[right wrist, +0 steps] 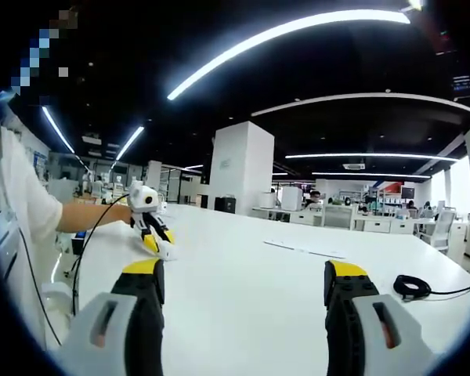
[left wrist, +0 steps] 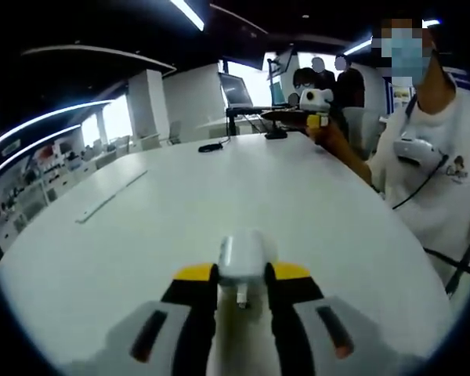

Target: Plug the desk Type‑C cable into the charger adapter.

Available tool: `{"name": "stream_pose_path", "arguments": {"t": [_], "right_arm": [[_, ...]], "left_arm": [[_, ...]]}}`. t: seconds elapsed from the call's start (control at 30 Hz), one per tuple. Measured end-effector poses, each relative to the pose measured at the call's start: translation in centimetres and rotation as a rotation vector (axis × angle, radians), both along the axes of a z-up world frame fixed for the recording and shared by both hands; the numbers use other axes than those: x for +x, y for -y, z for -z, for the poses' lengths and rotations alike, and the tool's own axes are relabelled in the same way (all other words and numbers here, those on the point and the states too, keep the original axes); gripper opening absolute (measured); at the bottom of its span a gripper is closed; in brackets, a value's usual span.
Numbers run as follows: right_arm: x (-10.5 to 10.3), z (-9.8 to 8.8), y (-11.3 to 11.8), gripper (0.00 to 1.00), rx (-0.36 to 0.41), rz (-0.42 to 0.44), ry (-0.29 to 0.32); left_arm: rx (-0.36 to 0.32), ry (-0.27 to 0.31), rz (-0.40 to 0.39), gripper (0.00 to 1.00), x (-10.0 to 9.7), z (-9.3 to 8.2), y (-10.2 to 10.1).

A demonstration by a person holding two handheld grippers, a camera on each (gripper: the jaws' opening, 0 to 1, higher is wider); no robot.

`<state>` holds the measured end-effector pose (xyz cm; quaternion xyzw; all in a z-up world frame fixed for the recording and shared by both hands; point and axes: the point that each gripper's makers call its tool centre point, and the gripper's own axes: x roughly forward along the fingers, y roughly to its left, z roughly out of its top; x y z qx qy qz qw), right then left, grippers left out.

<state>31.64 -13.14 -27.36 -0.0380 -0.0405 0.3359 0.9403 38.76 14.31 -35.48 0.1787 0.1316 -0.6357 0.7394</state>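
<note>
White table (left wrist: 141, 235), left gripper (left wrist: 241, 276) fingers clamping charger adapter (left wrist: 243, 258), right gripper (right wrist: 247, 286) fingers wide, level.

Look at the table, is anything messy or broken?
Nothing looks broken or spilled. The left gripper is shut on the white charger adapter, held straight. The black cable lies coiled on the white table, apart from the open right gripper, not yet plugged in.

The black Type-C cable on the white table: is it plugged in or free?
Free. The black coiled cable lies alone on the white table, no adapter attached.
</note>
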Motion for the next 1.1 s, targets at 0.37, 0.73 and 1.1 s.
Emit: {"name": "stream_pose_path", "arguments": {"t": [0.37,0.73,1.1], "right_arm": [[-0.1,-0.3,0.1,0.86,0.000,0.000,0.004],[-0.2,-0.5,0.3,0.86,0.002,0.001,0.009],[-0.4,-0.6,0.3,0.86,0.004,0.002,0.015]], "left_arm": [[-0.023,0.009,-0.006,0.24,-0.7,-0.1,0.0],[-0.031,0.004,-0.004,0.24,-1.5,-0.1,0.2],[-0.049,0.001,0.005,0.24,-2.7,0.0,0.7]]}}
